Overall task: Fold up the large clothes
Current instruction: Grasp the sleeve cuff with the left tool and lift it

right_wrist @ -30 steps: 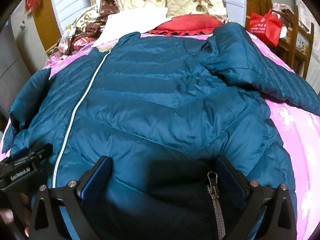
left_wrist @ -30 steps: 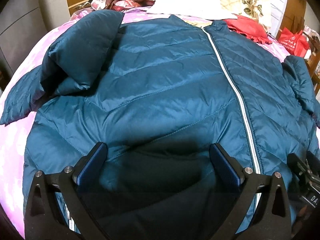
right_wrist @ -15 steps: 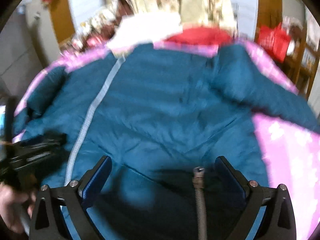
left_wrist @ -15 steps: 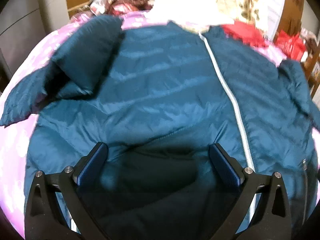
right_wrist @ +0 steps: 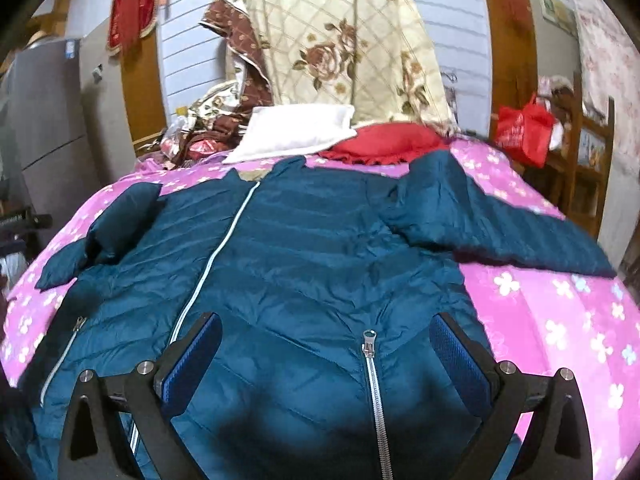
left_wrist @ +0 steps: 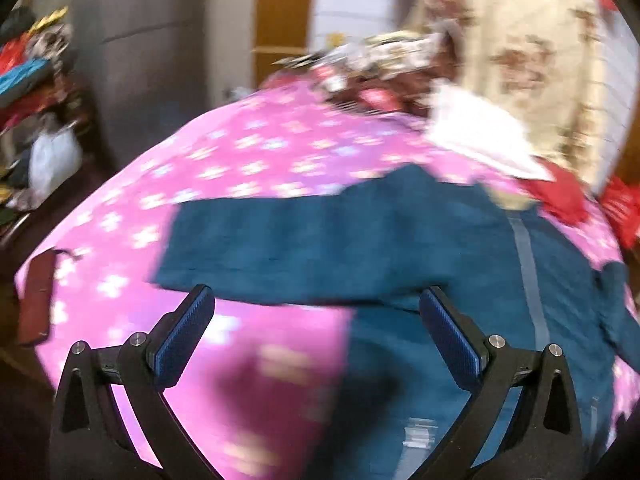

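Observation:
A teal quilted jacket (right_wrist: 304, 264) lies front up on a pink flowered bedspread (right_wrist: 560, 320), zipped with a white centre zip. Its right sleeve (right_wrist: 500, 228) stretches out to the right; its left sleeve (right_wrist: 100, 232) is bunched at the left. My right gripper (right_wrist: 326, 344) is open and empty, above the hem near a pocket zip (right_wrist: 370, 344). In the blurred left wrist view the jacket's left sleeve (left_wrist: 300, 236) lies across the bedspread (left_wrist: 248, 160). My left gripper (left_wrist: 316, 328) is open and empty, over the jacket's left edge.
A white pillow (right_wrist: 296, 128), a red cushion (right_wrist: 384, 144) and a floral quilt (right_wrist: 352, 48) sit at the bed's head. A red bag (right_wrist: 524, 128) and wooden shelves stand at the right. A grey cabinet (left_wrist: 152, 40) and piled clutter (left_wrist: 36, 92) are left of the bed.
My left gripper has swung left from the jacket's front to its left sleeve and the bed's left side. My right gripper has pulled back and risen a little. Both stay open.

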Demonstrator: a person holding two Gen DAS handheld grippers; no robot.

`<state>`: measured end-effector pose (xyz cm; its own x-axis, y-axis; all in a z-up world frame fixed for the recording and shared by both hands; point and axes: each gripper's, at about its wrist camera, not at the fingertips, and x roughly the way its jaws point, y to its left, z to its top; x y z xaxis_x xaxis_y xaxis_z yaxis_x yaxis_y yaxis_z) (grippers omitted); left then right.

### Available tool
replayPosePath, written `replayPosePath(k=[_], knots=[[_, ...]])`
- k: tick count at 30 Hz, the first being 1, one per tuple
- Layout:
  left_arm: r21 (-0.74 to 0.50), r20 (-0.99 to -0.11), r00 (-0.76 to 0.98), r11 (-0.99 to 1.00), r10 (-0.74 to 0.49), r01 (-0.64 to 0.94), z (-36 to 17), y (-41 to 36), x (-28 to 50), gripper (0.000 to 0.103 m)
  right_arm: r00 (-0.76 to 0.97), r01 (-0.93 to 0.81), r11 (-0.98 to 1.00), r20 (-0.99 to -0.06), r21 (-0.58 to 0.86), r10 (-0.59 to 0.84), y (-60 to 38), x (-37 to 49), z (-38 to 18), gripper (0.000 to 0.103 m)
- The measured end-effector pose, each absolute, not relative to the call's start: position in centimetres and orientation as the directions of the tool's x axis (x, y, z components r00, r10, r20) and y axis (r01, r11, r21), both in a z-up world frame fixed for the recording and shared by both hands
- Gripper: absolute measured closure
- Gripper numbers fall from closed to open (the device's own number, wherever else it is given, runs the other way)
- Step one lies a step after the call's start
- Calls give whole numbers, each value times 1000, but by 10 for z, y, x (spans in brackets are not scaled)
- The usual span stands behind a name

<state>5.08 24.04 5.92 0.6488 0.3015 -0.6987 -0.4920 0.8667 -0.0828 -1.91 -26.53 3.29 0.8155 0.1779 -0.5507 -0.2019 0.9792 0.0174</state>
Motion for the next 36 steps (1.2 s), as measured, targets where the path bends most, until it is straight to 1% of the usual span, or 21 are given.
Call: replayPosePath(k=[2,4,7,8,11,15,19,21,22,23,24,25,26,28,29,32,36], knots=[[-62,-735,583,820,348,-568,44,296,47,0,823,-208,978,-540,7,179,-265,-23,34,0],[-44,-757,537,791,372,-610,27,331,43,0,814,-213,977,-548,23,191,-266,-20,33,0],[-12,-800,463,761,382,-649,-2,376,51,0,796,-209,977,-571,50,200,-268,-14,28,0],[-15,-817,445,758,367,-652,-14,387,56,0,789,-206,977,-581,59,201,-269,-12,26,0],[-41,-844,442,785,304,-618,-42,397,71,0,775,-191,978,-599,82,202,-271,-5,22,0],[-11,-861,414,802,296,-597,-63,397,87,0,769,-184,980,-609,76,192,-269,1,19,0],[-8,-850,437,822,295,-570,-66,392,98,0,747,-196,976,-631,89,208,-265,5,15,0],[-14,-846,452,836,282,-549,-67,391,105,9,750,-201,976,-629,81,206,-262,6,15,0],[-18,-838,470,847,277,-531,-64,388,107,25,752,-201,977,-627,75,203,-262,5,15,0],[-23,-829,491,861,268,-509,-61,383,108,55,755,-202,977,-625,67,199,-261,5,15,0],[-19,-822,500,865,272,-501,-58,378,109,74,755,-202,977,-626,64,197,-260,5,15,0],[-7,-815,500,858,292,-513,-55,376,108,88,753,-202,977,-628,63,196,-260,5,15,0],[-14,-811,498,841,306,-540,-52,377,105,92,752,-201,977,-629,66,197,-260,5,15,0],[8,-790,487,801,372,-599,-40,385,94,93,754,-195,978,-626,74,198,-263,5,18,0],[39,-769,468,763,435,-646,-30,394,85,93,758,-193,978,-621,76,198,-265,4,20,0],[88,-740,407,677,536,-730,-5,420,62,93,771,-182,980,-608,77,191,-273,-1,26,0],[138,-712,332,587,618,-798,30,451,31,93,765,-181,978,-609,107,209,-286,-4,31,0]])
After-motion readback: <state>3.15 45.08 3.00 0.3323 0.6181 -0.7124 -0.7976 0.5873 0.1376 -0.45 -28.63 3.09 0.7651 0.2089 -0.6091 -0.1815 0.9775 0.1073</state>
